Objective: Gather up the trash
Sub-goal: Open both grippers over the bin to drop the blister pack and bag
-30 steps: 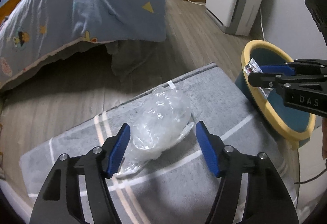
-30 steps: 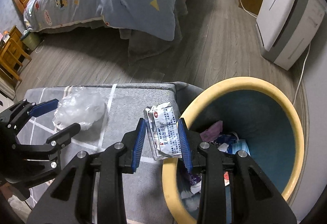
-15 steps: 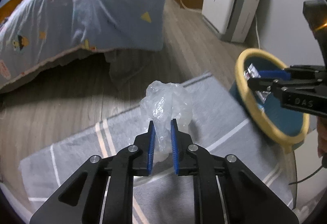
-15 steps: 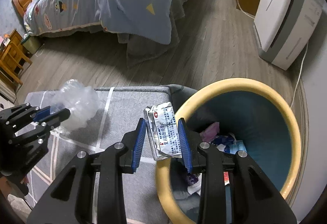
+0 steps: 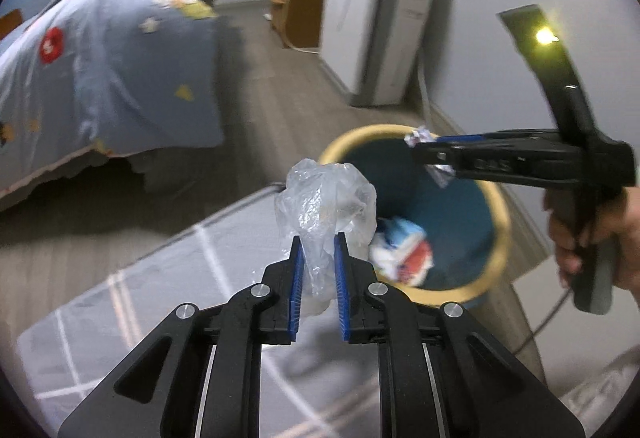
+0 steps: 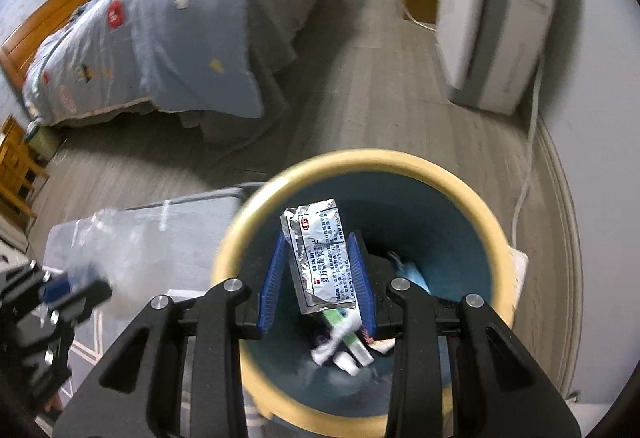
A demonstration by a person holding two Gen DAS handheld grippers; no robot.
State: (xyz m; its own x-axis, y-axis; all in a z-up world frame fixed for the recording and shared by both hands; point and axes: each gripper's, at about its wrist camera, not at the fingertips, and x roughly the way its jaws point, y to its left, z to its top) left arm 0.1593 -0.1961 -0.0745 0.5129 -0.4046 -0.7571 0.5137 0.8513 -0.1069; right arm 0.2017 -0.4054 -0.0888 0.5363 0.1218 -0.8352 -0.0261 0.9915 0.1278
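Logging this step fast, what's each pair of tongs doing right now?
Left tongs: closed on the plastic bag, near the bin.
Right tongs: the packet sits between the pads over the bin; grip cannot be told.

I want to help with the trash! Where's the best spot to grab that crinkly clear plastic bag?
Grab the clear plastic bag at its scrunched lower end, coming from below, the way the left gripper is pinching it. That part is gathered thin enough to fit between the fingers, while the top puffs out wide and would probably slip.
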